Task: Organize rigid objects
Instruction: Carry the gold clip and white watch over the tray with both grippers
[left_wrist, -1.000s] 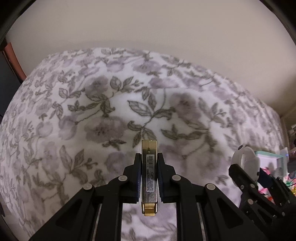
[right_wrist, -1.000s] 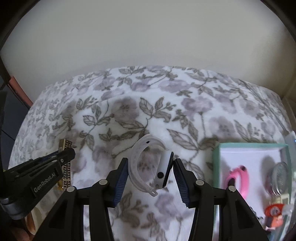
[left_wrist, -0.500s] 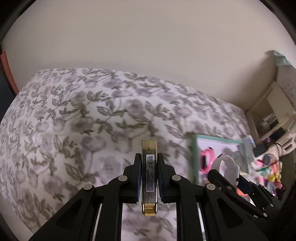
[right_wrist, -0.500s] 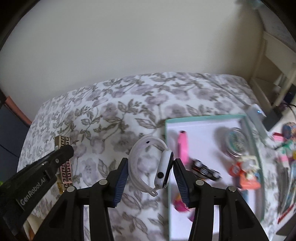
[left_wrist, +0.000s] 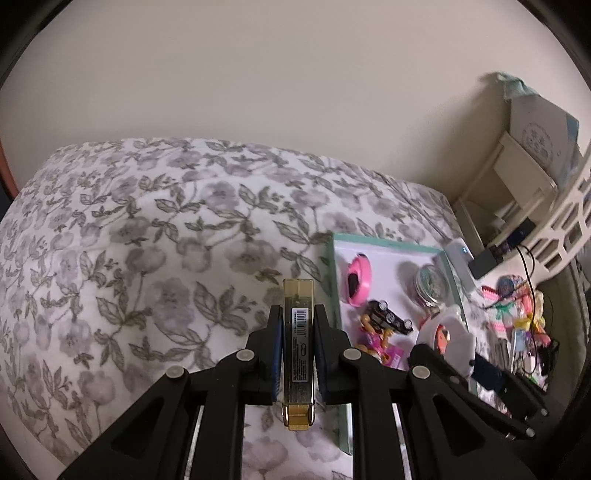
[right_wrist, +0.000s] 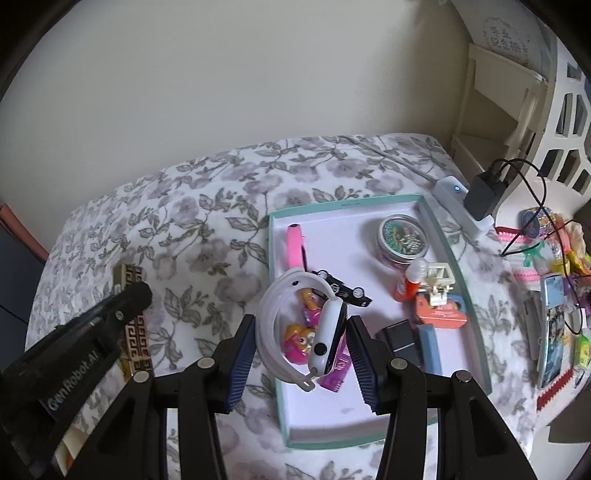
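Only the right wrist view shows the gold box's (right_wrist: 133, 321) Greek-key face, lower left. The left gripper (left_wrist: 298, 334) clamps it narrowly; the right gripper (right_wrist: 301, 341) holds a white smartwatch (right_wrist: 327, 339) over the teal tray (right_wrist: 458, 266).

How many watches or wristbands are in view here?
2. A white watch is held in the right tongs above the tray; a pink band lies in the tray's far left corner. Clutter may hide others.
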